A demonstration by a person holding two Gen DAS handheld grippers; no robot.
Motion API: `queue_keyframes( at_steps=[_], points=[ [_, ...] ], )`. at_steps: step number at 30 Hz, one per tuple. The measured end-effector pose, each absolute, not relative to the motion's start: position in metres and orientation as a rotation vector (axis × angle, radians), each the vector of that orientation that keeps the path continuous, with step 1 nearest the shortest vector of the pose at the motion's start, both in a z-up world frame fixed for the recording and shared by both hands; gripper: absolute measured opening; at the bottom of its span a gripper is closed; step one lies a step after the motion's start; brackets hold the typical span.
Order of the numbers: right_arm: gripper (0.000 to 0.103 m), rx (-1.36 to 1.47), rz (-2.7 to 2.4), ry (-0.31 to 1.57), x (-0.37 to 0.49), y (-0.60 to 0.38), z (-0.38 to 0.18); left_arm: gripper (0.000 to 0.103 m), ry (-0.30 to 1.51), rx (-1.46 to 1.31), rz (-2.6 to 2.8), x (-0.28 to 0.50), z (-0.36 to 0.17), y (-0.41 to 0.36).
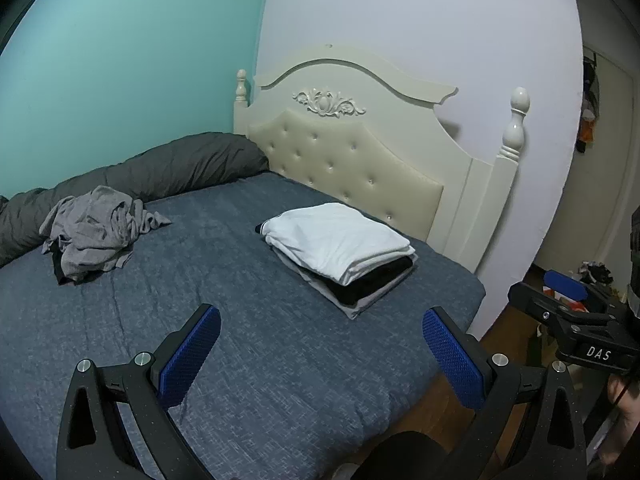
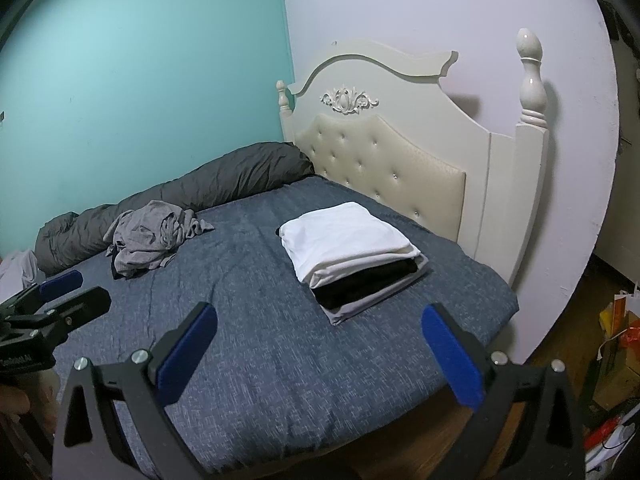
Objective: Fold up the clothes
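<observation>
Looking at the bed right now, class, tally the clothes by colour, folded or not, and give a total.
White, folded: 1
Black, folded: 1
Grey, folded at stack bottom: 1
Grey, crumpled: 1
Total: 4, though the crumpled heap may hide more.

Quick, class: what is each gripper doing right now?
Left gripper: open, holding nothing.
Right gripper: open, holding nothing.

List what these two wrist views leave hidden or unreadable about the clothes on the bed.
- Crumpled grey pile: how many garments, or what kind; the folds bury each other in both views.
- Folded stack: white, black and grey layers show only as edges, so the garment types stay unknown.
- White cloth: cut off by the left edge of the right wrist view.
- Bed: the near end is hidden behind the open left gripper.
</observation>
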State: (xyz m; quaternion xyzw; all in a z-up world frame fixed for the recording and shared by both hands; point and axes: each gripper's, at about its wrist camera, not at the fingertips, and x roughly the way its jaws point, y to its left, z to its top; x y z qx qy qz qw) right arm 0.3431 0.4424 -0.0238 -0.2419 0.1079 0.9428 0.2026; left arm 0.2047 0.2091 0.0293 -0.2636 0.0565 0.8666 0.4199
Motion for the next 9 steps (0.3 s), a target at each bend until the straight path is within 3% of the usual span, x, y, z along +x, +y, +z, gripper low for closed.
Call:
queue_keyframes(
  at_steps=[9],
  points=[
    [0.103,-0.677,2.634,0.307,0.3439,0.4428,-0.0243,0.103,0.137,-0.661,2.172,0.2050,0.0287,0.2077]
  ],
)
